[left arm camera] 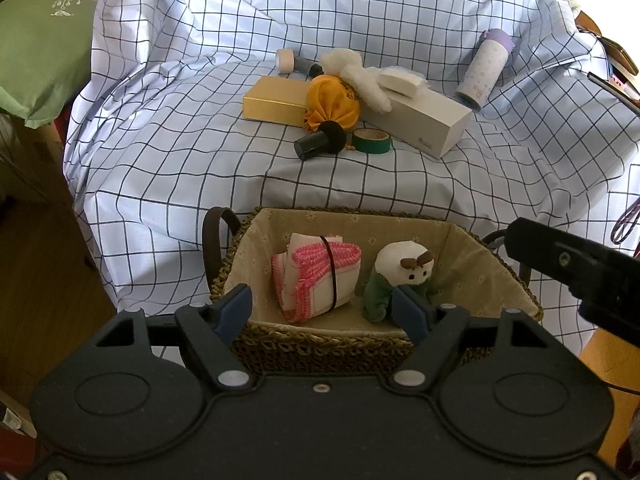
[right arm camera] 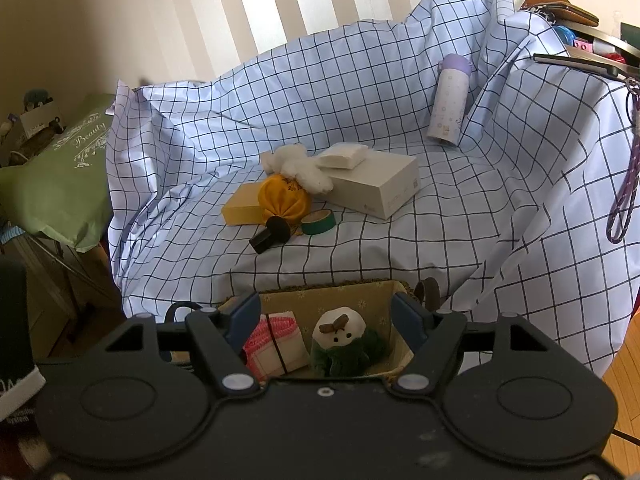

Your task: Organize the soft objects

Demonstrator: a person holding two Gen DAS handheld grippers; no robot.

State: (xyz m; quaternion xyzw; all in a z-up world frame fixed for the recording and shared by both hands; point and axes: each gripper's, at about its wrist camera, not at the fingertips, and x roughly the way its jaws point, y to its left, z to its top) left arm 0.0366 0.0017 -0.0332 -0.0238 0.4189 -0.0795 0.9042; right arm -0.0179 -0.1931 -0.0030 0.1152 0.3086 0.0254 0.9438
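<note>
Claws both hanging released over the basket (left arm camera: 240, 256), left claw (left arm camera: 326, 312), right claw (right arm camera: 326, 320), plush toy (left arm camera: 400, 280) and folded cloth (left arm camera: 316, 272) sitting inside.

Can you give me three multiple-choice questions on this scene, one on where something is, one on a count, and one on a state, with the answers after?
1. Where is the green tape roll?
A. In the basket
B. On the checked sheet, in front of the white box
C. On top of the gold box

2. How many things lie inside the woven basket?
A. One
B. Two
C. Four

3. How does the left gripper stand?
A. Open, holding nothing
B. Shut on the plush toy
C. Shut on the folded cloth

Answers:
1 B, the roll lies on the checked sheet near the white box.
2 B, only the folded cloth and the plush toy are inside.
3 A, its jaws stand apart above the basket, gripping nothing.
</note>
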